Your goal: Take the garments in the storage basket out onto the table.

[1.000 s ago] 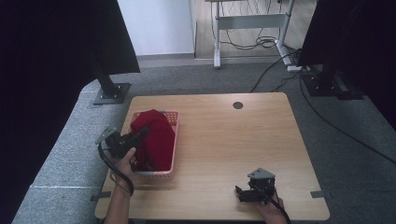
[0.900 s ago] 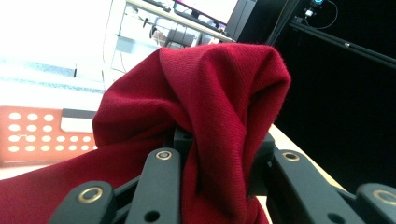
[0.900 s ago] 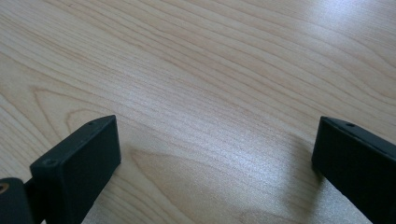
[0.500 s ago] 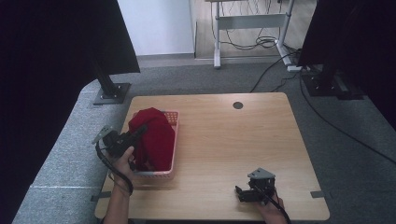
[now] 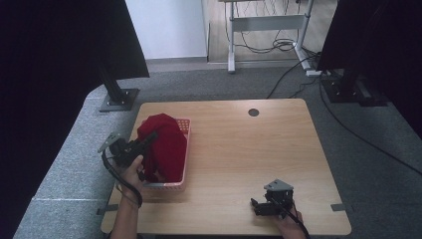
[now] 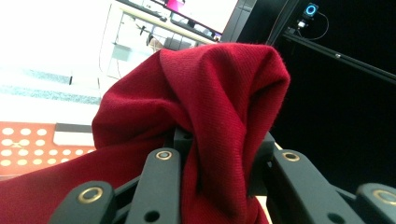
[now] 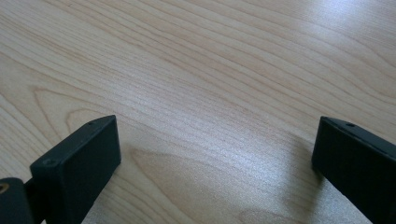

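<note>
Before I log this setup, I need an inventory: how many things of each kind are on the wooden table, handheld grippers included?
Red knitted cloth: 1
Pink perforated plastic basket: 1
Black two-jaw handheld grippers: 2, the left gripper shut on the cloth, the right gripper open over bare wood
Total: 4

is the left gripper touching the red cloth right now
Touching. The left gripper view shows the red cloth bunched and pinched between the jaws of the left gripper.

Left gripper (image 5: 149,138) gripped the red cloth (image 5: 161,144).
Cloth bunched above the pink basket (image 5: 185,164); right gripper (image 5: 256,206) rested on the table (image 5: 239,149).
</note>
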The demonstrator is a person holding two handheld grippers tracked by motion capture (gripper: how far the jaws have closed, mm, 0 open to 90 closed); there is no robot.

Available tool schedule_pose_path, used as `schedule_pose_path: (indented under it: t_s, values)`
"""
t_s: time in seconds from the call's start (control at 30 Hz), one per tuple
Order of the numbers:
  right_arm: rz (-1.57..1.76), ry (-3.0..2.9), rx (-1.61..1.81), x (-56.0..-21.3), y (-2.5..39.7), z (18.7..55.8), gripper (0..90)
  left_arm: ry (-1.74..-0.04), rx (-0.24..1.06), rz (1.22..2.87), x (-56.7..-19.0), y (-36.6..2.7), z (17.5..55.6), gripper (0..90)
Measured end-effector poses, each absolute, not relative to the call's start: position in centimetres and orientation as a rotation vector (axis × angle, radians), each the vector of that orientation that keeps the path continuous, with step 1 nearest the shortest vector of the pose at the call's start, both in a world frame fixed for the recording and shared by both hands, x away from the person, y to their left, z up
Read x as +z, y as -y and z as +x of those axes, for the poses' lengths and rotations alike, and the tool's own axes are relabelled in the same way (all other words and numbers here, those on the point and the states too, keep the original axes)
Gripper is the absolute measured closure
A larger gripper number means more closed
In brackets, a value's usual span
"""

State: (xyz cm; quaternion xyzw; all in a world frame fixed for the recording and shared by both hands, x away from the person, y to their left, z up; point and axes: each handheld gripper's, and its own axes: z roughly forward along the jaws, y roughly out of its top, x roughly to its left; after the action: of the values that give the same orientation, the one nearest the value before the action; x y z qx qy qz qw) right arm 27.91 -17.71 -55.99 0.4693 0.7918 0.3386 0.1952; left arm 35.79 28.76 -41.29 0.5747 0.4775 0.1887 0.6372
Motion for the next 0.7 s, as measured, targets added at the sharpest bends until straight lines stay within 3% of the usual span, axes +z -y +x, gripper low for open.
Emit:
schedule_pose_path:
  t_s: [0.7]
  values:
    - [1.316, -2.220, 0.949, -56.0, 17.7, 27.9, 0.9, -1.072, 0.436, 1.269, -39.5, -29.2, 35.3, 71.8]
